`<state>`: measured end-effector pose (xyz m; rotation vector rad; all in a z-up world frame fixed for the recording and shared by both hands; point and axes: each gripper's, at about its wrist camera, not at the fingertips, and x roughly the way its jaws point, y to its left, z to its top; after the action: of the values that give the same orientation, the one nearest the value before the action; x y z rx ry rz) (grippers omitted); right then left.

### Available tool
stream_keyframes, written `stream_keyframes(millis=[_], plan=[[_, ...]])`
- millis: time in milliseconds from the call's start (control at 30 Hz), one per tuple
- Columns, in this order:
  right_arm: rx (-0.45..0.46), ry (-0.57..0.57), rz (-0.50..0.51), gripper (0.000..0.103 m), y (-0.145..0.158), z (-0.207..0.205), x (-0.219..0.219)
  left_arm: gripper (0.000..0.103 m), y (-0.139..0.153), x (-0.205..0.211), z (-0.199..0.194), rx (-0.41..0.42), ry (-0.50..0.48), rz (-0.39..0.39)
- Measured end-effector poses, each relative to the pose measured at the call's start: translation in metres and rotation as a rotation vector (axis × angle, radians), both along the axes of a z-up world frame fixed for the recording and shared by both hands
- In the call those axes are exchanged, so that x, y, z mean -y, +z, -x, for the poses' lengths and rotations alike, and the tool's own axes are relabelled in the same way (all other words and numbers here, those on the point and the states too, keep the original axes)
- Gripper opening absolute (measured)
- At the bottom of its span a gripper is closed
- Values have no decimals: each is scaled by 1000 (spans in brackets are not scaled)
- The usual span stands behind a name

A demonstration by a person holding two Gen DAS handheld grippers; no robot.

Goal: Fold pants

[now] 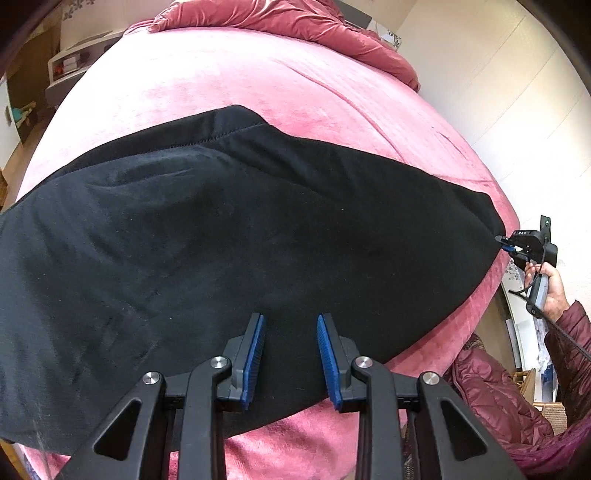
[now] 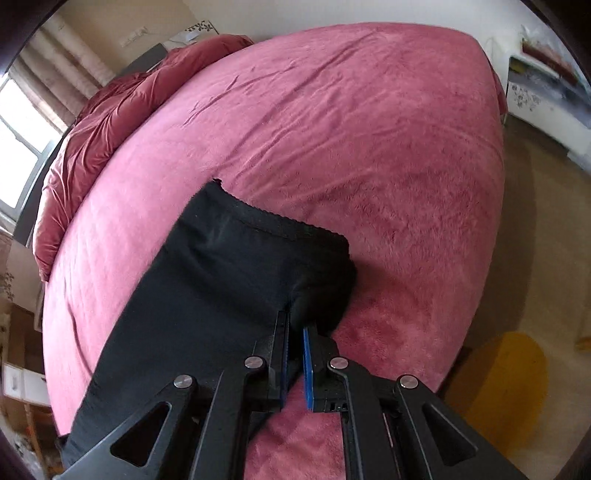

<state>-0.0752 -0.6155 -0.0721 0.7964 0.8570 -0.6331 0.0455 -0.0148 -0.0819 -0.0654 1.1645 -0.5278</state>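
Black pants (image 1: 229, 236) lie spread across a pink bed (image 1: 229, 74), stretching from the left edge to the right edge in the left wrist view. My left gripper (image 1: 290, 321) is open and empty, hovering over the pants' near edge. My right gripper (image 2: 295, 325) is shut on a bunched corner of the pants (image 2: 236, 266) near their hem end. The right gripper also shows in the left wrist view (image 1: 503, 243), pinching the far right tip of the fabric at the bed's edge.
A crumpled red duvet (image 1: 288, 22) lies at the head of the bed, also in the right wrist view (image 2: 110, 110). A yellow round object (image 2: 506, 380) sits on the floor right of the bed. A white cabinet (image 2: 546, 92) stands beyond.
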Motion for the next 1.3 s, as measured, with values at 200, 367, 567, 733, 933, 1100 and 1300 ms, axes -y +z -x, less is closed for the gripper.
stream_keyframes(millis=[200,367,567,733,933,1100,1300], plan=[[82,-6,-2,17,16,7,8,30,2,8,2,12,-22,-13],[1,-36,46,16,12,-4,17,30,3,15,2,12,-22,-31],[-114,-1,166,23,19,-9,0,31,10,15,4,41,-2,-51],[-154,85,449,51,66,-9,-62,33,19,9,3,66,23,-18],[-89,375,558,51,94,-31,-165,33,30,-3,9,93,55,-1],[-44,584,592,51,98,-54,-261,33,39,-22,13,119,92,0],[22,805,623,51,96,-82,-362,33,49,-58,16,155,177,-21]])
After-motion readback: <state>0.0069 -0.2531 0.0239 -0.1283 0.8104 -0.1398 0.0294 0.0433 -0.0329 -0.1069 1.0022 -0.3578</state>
